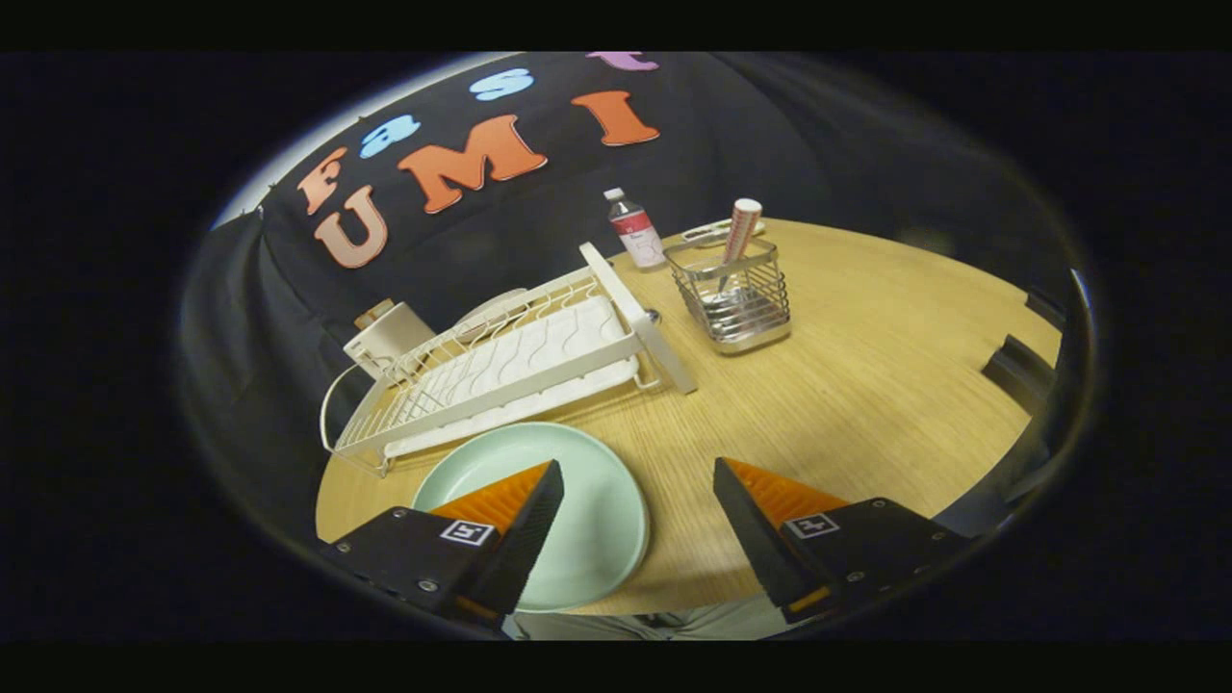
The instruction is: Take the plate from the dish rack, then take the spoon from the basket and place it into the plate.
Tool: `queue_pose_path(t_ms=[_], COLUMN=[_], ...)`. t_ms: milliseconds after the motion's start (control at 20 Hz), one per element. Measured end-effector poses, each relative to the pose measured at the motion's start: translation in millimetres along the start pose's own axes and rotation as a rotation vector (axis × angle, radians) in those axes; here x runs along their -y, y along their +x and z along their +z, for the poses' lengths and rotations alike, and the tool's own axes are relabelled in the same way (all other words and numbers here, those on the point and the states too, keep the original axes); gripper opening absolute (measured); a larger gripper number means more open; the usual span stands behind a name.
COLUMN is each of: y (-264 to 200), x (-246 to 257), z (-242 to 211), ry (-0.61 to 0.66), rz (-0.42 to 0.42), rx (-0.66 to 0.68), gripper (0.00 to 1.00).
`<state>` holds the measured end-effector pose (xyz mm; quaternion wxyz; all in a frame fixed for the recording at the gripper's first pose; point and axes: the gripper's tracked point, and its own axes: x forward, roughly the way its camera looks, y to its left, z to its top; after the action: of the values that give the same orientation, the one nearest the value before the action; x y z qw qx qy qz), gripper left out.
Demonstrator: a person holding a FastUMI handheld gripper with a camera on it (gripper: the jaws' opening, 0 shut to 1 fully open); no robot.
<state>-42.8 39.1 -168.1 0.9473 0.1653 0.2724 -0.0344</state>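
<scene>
A pale green plate (568, 510) lies flat on the wooden table (866, 385), just in front of the white wire dish rack (520, 361). My gripper (635, 476) stands open above the table's near edge. Its left finger overlaps the plate and its right finger hovers over bare wood; nothing is between them. Beyond the fingers, to the right of the rack, stands a metal wire basket (739, 303). A spoon (739, 231) stands upright in it, its striped handle sticking out of the top.
A small bottle (632, 229) with a red label stands behind the rack's far end. A white cup-like holder (388, 337) hangs at the rack's left corner. Dark chair parts (1020, 366) show past the table's right rim.
</scene>
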Motion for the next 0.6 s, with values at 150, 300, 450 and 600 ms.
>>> queue_pose_path(t_ms=[150,300,450,600], y=[-6,-16,-26,-35], x=[8,10,10,5], z=[30,63,93,108], ry=[-0.086,-0.175,-0.258,-0.271], rz=[-0.026,-0.041,-0.057,-0.037], rx=[0.078,0.171,0.264,0.308], gripper=[0.99,0.99,0.99,0.99])
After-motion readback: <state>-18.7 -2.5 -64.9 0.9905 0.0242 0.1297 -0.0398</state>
